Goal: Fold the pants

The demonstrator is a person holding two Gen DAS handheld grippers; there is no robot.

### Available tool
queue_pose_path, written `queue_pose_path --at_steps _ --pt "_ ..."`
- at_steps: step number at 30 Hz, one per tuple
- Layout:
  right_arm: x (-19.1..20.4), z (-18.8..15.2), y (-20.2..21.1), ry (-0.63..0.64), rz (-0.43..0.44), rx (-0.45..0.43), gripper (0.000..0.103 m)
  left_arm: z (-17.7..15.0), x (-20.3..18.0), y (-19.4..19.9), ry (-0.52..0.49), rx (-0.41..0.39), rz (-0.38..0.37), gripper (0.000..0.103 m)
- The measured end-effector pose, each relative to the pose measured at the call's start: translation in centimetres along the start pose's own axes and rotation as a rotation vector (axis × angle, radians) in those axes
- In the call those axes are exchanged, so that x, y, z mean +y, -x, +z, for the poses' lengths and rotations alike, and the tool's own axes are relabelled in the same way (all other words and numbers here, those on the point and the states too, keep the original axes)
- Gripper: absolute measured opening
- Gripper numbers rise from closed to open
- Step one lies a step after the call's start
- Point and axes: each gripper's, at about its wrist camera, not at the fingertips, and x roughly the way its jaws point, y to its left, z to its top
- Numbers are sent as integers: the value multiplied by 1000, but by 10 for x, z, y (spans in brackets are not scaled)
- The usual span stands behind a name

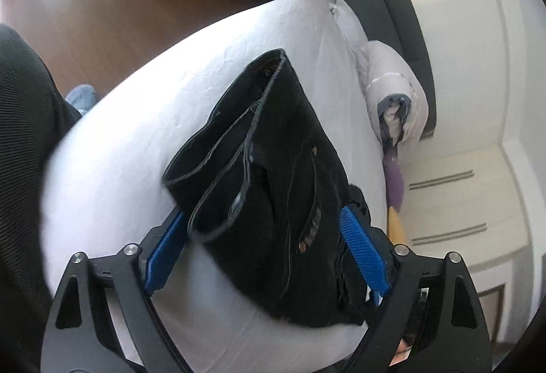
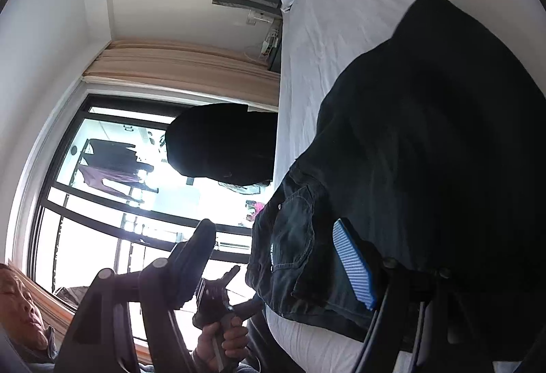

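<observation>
Black jeans (image 1: 273,175) lie folded on a white bed sheet (image 1: 136,120); the leg hems point up-left in the left wrist view. My left gripper (image 1: 266,253) is open, its blue fingers (image 1: 363,253) standing either side of the folded jeans, just above them. In the right wrist view the jeans (image 2: 409,168) fill the right side, with a back pocket showing. My right gripper (image 2: 276,260) is open; one blue pad (image 2: 355,263) rests against the denim, the other finger (image 2: 194,257) hangs off the bed edge.
Pillows and a rolled duvet (image 1: 392,89) lie at the head of the bed by a dark headboard (image 1: 399,4). Wooden floor (image 1: 85,8) lies beyond the bed. A window (image 2: 119,185) and the person's hand holding the other gripper (image 2: 221,321) show in the right wrist view.
</observation>
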Motion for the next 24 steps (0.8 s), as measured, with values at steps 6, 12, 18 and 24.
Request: queue_pose_path --at_steps 6,12,18,24 --pt "6 7 -13 13 4 28 75 10 10 -12 89 8 18 32" --pt "2 6 -40 -10 -114 119 75 20 18 -27 141 39 -7 19" --pt "-9 7 -64 -56 -279 213 74 24 -2 -23 96 29 -29 15" --pt "-3 -2 -64 19 -333 192 76 27 -66 -14 -60 0 -57 14"
